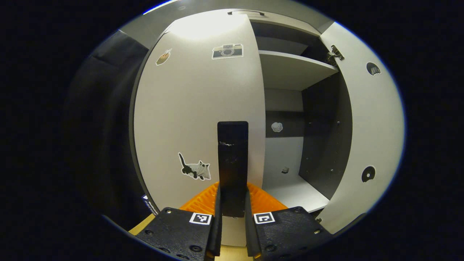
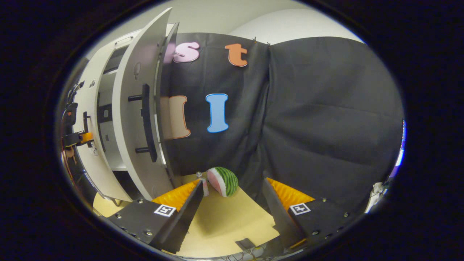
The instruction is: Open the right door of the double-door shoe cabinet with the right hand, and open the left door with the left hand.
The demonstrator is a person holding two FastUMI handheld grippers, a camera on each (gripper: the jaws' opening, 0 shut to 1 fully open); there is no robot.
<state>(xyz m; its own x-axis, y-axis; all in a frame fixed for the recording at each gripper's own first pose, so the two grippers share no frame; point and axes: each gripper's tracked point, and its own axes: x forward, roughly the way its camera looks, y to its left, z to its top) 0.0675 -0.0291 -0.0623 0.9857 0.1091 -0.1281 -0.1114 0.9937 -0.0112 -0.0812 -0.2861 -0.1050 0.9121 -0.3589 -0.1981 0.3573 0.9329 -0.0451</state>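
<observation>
Second half of the task in hand. Right door (image 1: pixel 366 119) already swung wide at the right of the left gripper view, baring the shelf (image 1: pixel 293 67) and dark cabinet interior; same door seen edge-on at upper left of the right gripper view, its bar handle (image 2: pixel 146 121) untouched now. Left door (image 1: pixel 195 108) shut, filling frame centre. Left claw (image 1: pixel 232 214) clenched on the left door's handle (image 1: pixel 232 159), a dark vertical bar (cat sticker (image 1: pixel 195 169) just beside it). Right claw (image 2: pixel 232 206) released, fingers spread, grasping nothing, hanging over the counter (image 2: pixel 224 221) near a watermelon toy (image 2: pixel 223 181). Next, judging from this: a steady pull along the hinge arc, grip kept firm against slipping.
</observation>
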